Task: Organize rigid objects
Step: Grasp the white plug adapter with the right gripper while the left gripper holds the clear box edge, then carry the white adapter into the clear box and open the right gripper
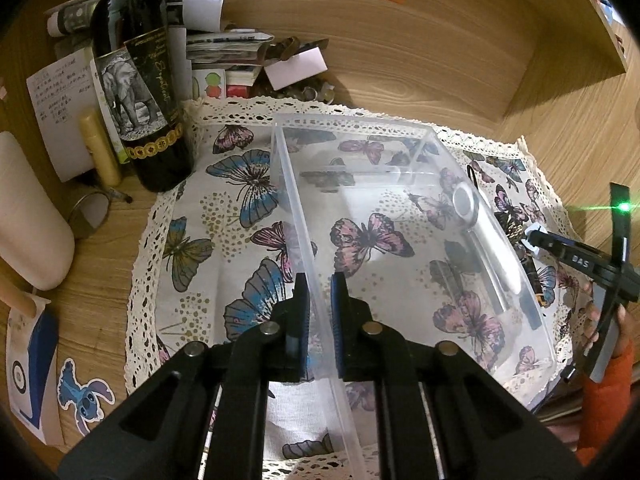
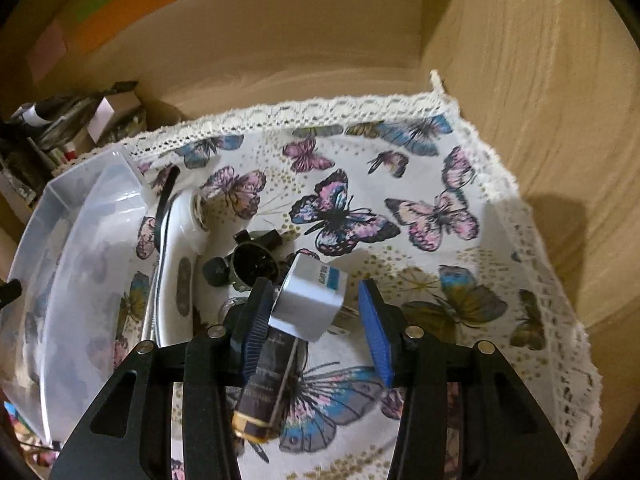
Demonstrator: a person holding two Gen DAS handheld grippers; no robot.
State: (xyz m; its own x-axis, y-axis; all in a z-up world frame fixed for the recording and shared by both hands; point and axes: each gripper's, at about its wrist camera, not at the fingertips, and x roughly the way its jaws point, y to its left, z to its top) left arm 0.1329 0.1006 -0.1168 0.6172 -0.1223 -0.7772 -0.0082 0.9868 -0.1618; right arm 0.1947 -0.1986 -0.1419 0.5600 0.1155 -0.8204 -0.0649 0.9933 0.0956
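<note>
A clear plastic box [image 1: 400,208] stands on the butterfly cloth [image 1: 208,216]. My left gripper [image 1: 319,292] is shut on the box's left wall, one finger inside and one outside. In the right wrist view the box [image 2: 80,248] is at the left. My right gripper [image 2: 316,308] is open around a white plug adapter [image 2: 310,300] that touches the left finger only. Beside the box lie a white handheld device [image 2: 176,248], a small black round part [image 2: 254,262] and a dark tube with a gold end [image 2: 264,392]. The right gripper also shows at the far right of the left wrist view [image 1: 536,240].
A dark wine bottle [image 1: 136,80], a cream tube [image 1: 100,148], papers [image 1: 60,116] and a white cylinder [image 1: 28,220] crowd the left of the wooden desk. Wooden walls [image 2: 540,120] close in behind and to the right. A lace edge [image 2: 320,110] borders the cloth.
</note>
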